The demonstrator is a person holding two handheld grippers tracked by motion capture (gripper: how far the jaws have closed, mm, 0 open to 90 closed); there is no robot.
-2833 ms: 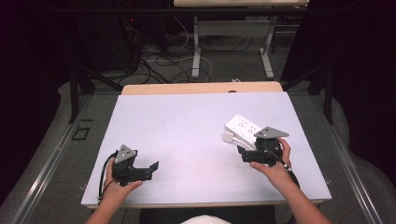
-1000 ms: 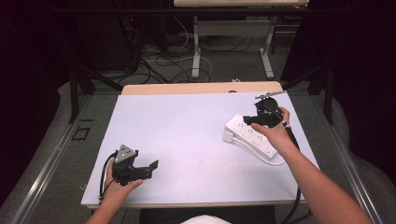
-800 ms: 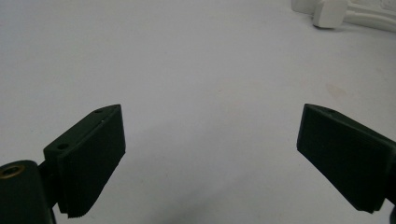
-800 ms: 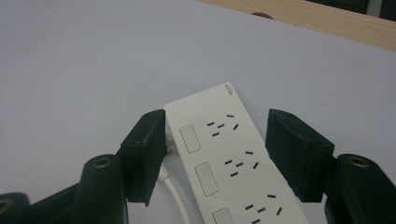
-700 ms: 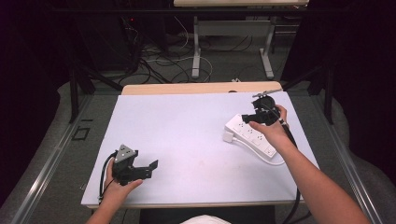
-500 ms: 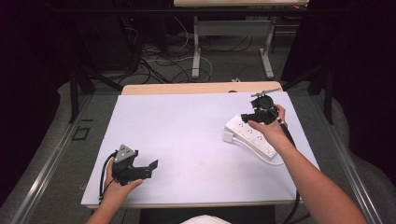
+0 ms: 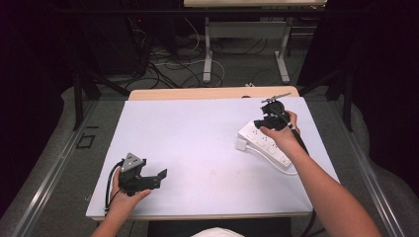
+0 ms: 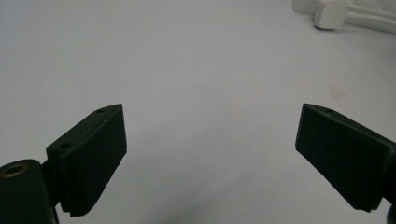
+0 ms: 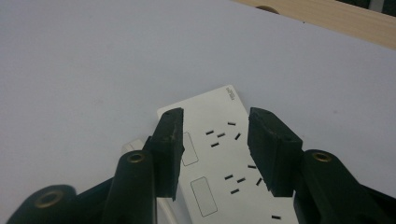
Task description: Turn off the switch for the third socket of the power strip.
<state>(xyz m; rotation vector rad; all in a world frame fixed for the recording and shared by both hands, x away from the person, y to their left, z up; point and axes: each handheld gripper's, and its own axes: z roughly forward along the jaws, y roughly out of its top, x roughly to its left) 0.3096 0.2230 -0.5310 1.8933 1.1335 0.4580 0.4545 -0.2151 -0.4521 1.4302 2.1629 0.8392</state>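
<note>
A white power strip (image 7: pixel 267 145) lies slantwise on the right part of the white table (image 7: pixel 197 138), with a small white plug (image 7: pixel 240 144) at its near-left side. My right gripper (image 7: pixel 261 123) hovers over the strip's far end. In the right gripper view the power strip (image 9: pixel 219 154) with its slot rows lies beneath my right gripper (image 9: pixel 215 119). That gripper is open by a moderate gap, with nothing between its jaws. My left gripper (image 7: pixel 159 177) rests near the front left, wide open and empty. The left gripper view has my left gripper (image 8: pixel 212 119) over bare table.
The strip's white cable (image 7: pixel 291 170) curls toward the right front edge. A wooden strip (image 7: pixel 212 93) borders the table's far side. The plug (image 8: pixel 330 13) and the strip's end (image 8: pixel 369 16) sit far off at the top right of the left gripper view.
My right gripper has moved from the near side of the power strip to over its far end, then shifted slightly. The left gripper has stayed put.
</note>
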